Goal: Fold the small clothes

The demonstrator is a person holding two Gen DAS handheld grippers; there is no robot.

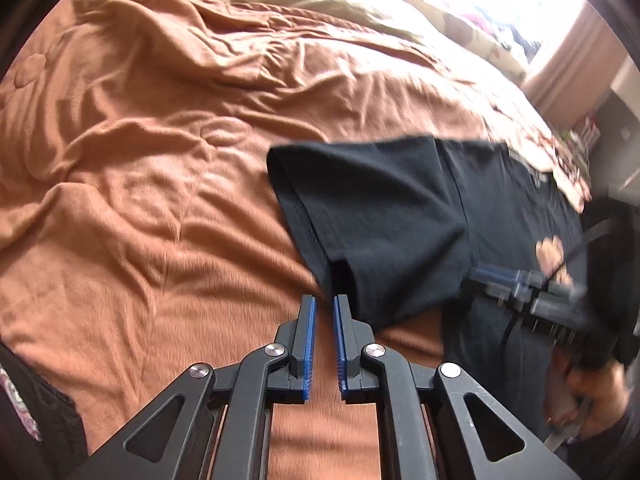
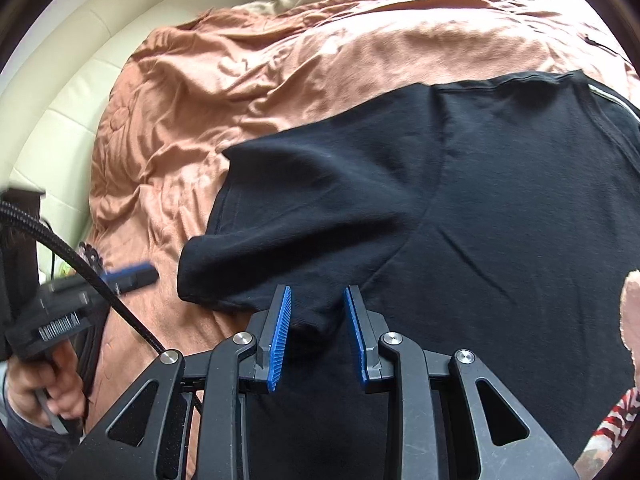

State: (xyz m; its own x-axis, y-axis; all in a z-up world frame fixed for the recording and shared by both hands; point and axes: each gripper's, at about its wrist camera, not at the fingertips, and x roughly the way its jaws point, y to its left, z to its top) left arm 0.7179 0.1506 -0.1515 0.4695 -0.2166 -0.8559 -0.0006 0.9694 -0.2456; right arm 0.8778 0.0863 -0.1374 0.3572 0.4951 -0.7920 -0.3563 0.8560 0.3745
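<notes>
A black cotton T-shirt (image 2: 500, 208) lies spread on a rumpled orange bedspread (image 1: 160, 140), its short sleeve (image 2: 288, 216) pointing left. The right gripper (image 2: 318, 312) has its blue-padded jaws parted astride the underarm seam, not yet pinched. The left gripper (image 1: 324, 320) hovers just off the sleeve hem, jaws narrowly apart and empty. A clean fold likely needs both to pinch a single layer, then carry the sleeve across the body evenly.
</notes>
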